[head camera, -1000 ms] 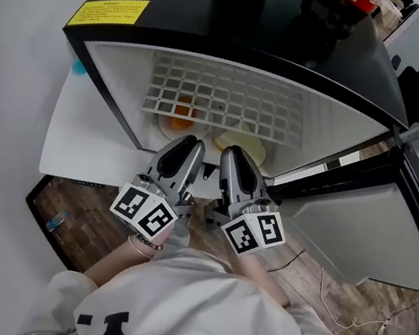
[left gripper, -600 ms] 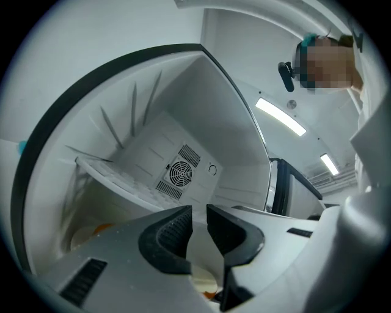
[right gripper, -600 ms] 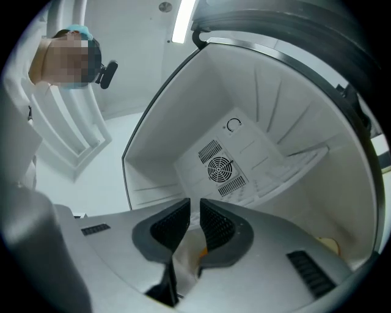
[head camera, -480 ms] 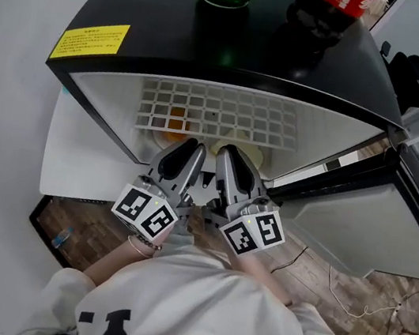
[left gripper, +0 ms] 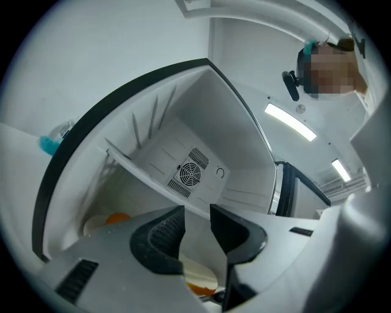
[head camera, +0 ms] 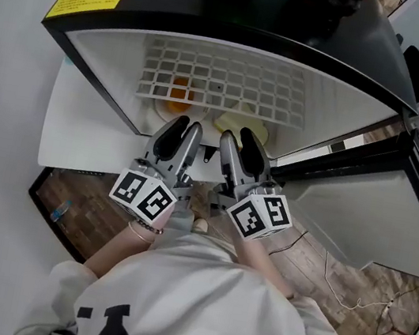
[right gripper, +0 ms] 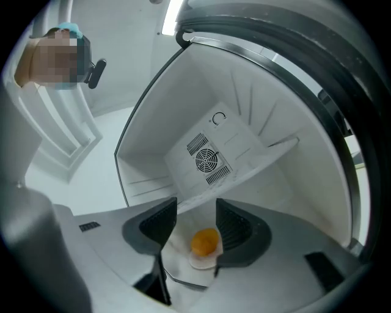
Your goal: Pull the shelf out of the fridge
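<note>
The black-topped fridge (head camera: 244,16) stands open before me, its door (head camera: 360,221) swung away to the right of the shelf. The shelf (head camera: 224,85), a white grid, sits level and, as far as I can judge, fully home, with its front edge just inside the opening. None of the pull is done yet.

Both grippers hang side by side just in front of the shelf's front edge and a little below it, neither touching it. The left gripper (head camera: 183,128) has its jaws opening, only a narrow gap so far, with nothing in it. The right gripper (head camera: 239,137) has its jaws opening too, already clearly wider, and also empty. The orange food (right gripper: 204,240) that shows through their gap lies well beyond, on a plate (right gripper: 201,263) under the shelf. A second pale dish (head camera: 241,123) lies beside it, also under the shelf.

To do this step well, I would let the left jaws widen further before going in. I would roll each gripper until one jaw can pass over the front edge and one under it. Then I would take the edge on either side of its middle, close firmly, and draw straight back and level. An uneven pull would likely jam the shelf or dip it onto the food.
</note>
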`<action>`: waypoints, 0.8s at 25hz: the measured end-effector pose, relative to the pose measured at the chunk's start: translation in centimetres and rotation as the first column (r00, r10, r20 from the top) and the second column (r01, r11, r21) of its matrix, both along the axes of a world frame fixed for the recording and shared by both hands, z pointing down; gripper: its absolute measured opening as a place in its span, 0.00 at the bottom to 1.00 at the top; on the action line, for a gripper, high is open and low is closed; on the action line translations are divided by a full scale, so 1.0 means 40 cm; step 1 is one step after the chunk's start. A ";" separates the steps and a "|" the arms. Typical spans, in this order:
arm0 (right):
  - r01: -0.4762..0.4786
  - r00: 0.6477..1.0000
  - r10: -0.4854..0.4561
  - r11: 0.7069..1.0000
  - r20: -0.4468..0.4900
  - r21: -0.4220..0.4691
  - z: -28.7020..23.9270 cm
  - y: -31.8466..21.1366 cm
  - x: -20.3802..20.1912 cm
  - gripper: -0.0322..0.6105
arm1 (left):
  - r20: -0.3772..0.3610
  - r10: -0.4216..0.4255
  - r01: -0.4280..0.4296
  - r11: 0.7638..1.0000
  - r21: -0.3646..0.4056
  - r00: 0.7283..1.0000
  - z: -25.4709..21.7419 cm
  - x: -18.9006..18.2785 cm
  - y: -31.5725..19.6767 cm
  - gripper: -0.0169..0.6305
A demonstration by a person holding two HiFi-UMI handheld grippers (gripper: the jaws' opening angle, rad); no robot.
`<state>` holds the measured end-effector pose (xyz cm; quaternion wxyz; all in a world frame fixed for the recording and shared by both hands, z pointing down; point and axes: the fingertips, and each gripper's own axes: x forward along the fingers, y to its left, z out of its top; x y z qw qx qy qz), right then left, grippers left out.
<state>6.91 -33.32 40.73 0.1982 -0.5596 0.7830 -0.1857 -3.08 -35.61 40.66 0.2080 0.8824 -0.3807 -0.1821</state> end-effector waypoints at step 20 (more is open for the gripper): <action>-0.048 0.996 0.050 0.999 0.069 -0.019 0.006 -0.053 0.038 0.40 | -0.021 0.027 -0.029 0.997 -0.075 0.999 0.018 0.033 -0.058 0.32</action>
